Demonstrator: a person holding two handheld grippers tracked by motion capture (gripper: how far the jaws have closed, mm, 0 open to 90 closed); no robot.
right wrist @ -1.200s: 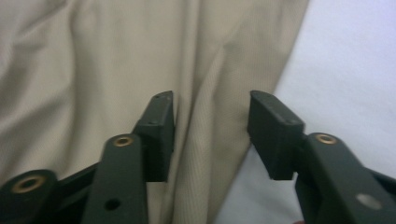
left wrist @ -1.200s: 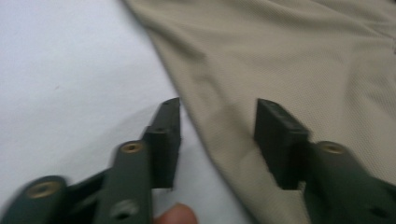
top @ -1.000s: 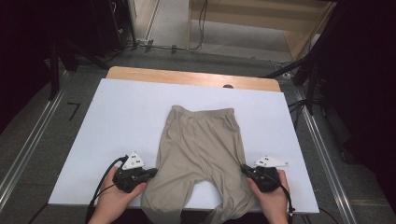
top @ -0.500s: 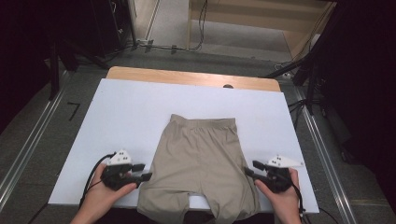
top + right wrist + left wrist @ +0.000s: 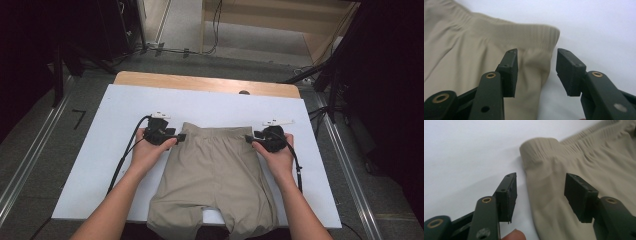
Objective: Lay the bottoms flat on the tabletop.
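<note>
Khaki shorts (image 5: 212, 175) lie flat on the white table (image 5: 100, 165), waistband at the far side, legs hanging over the near edge. The left gripper (image 5: 176, 137) sits at the waistband's left corner (image 5: 537, 147) and the right gripper (image 5: 251, 138) at its right corner (image 5: 549, 33). Both have just been opening their jaws, which now stand spread astride the side hems without pinching. To do this well, each should bite squarely over the elastic corner, catching both layers, with the two grips level.

white-topped wooden table (image 5: 125, 105) on grey floor (image 5: 35, 130), dark surroundings.
</note>
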